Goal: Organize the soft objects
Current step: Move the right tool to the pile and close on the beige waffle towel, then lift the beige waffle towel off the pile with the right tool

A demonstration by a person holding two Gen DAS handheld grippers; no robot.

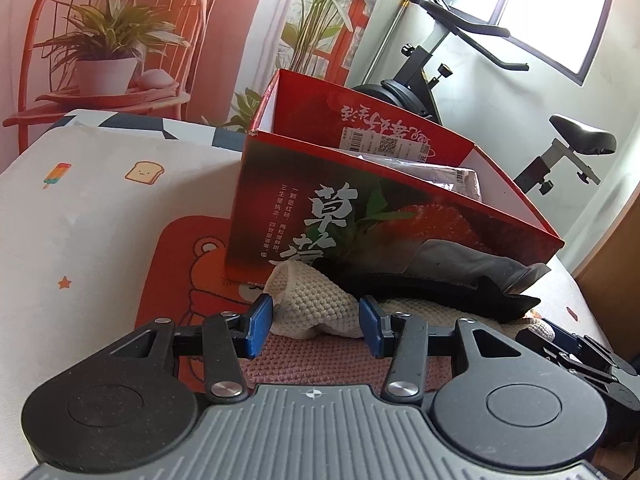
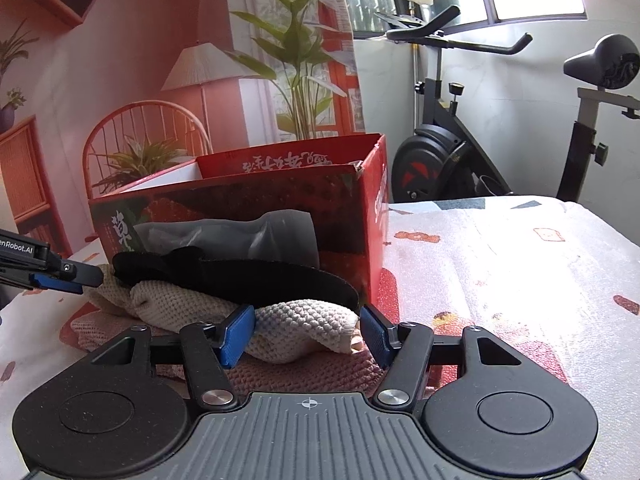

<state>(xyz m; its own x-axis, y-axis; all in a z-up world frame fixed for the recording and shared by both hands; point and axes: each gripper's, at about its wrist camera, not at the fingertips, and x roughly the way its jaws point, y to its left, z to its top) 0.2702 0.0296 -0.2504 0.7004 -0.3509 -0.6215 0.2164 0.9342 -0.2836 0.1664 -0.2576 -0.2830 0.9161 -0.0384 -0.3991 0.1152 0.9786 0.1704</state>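
Note:
A cream knitted cloth [image 1: 308, 312] lies bunched on a pink knitted cloth [image 1: 320, 364], close in front of the red strawberry box [image 1: 360, 200]. A black strap [image 1: 432, 292] drapes over the pile, and a grey plastic bag [image 1: 472, 260] leans on the box behind it. My left gripper [image 1: 316, 316] is open and straddles one end of the cream cloth. My right gripper [image 2: 306, 322] is open too, with the other end of the cream cloth [image 2: 304, 328] between its blue pads. The black strap [image 2: 240, 276] lies just beyond. Each gripper shows in the other's view: right gripper [image 1: 560, 340], left gripper [image 2: 88, 280].
The open red box [image 2: 240, 200] holds a wrapped parcel with a barcode label [image 1: 452, 176]. The surface wears a white cover with cartoon prints [image 1: 100, 220]. An exercise bike [image 2: 460, 152] stands beyond its far edge, before a printed backdrop [image 1: 120, 40] and a window.

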